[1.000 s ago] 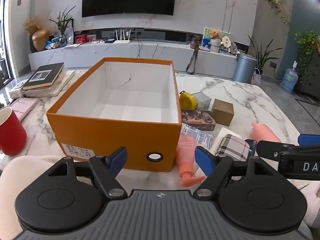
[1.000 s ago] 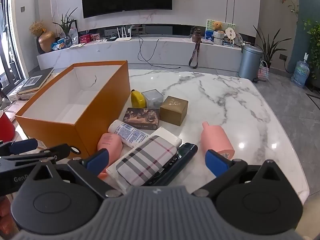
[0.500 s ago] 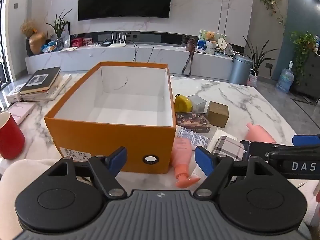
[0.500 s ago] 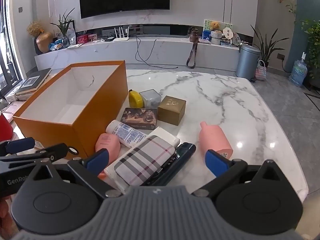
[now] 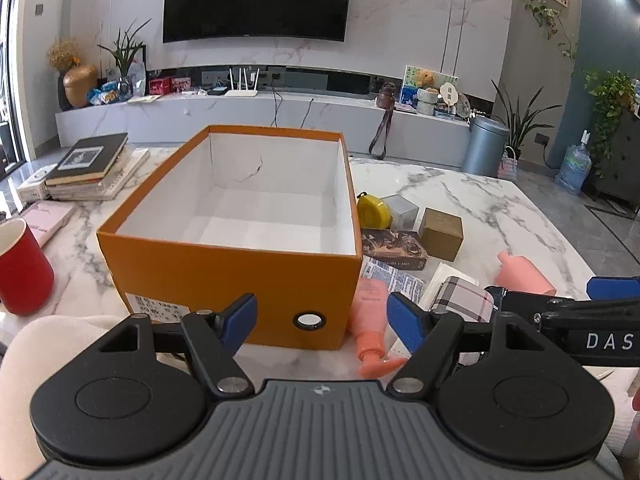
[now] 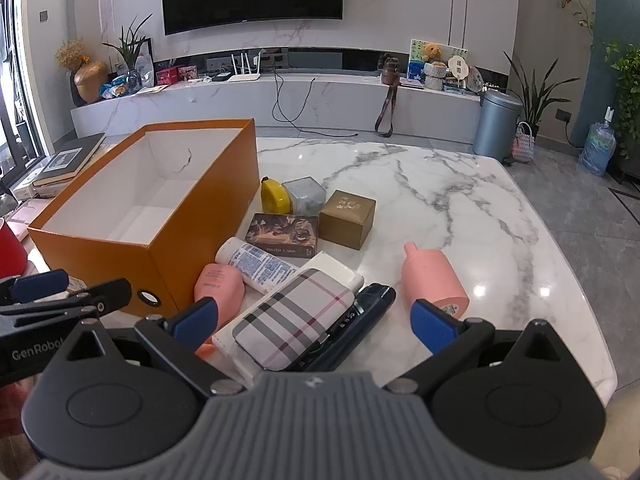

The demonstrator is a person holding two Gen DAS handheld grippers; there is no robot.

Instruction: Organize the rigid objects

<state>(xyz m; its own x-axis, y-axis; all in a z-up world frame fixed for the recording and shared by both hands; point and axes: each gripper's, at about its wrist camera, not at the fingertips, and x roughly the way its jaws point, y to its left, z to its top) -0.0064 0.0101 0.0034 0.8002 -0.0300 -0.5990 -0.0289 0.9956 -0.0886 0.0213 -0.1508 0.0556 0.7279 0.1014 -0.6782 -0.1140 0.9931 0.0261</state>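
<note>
An open, empty orange box (image 5: 224,276) stands on the marble table (image 6: 440,200). To its right lies a cluster: yellow tape measure (image 6: 275,196), clear cube (image 6: 306,194), gold box (image 6: 347,218), dark card box (image 6: 284,232), white tube (image 6: 256,264), pink pump bottle (image 6: 219,286), plaid case (image 6: 296,316) on a white box (image 6: 336,268), dark blue case (image 6: 360,312) and a pink bottle (image 6: 434,280) lying apart. My left gripper (image 5: 322,314) hovers before the box's front wall, jaws closing on nothing. My right gripper (image 6: 316,320) is open above the plaid case.
A red cup (image 5: 22,268), a pink notebook (image 5: 50,216) and a stack of books (image 5: 88,160) sit left of the box. A cream sleeve (image 5: 24,360) shows at the lower left. The table's right edge (image 6: 592,312) is close to the pink bottle.
The left gripper's fingers have drawn a touch closer together and its view has shifted slightly. The right gripper and all objects stay where they were.
</note>
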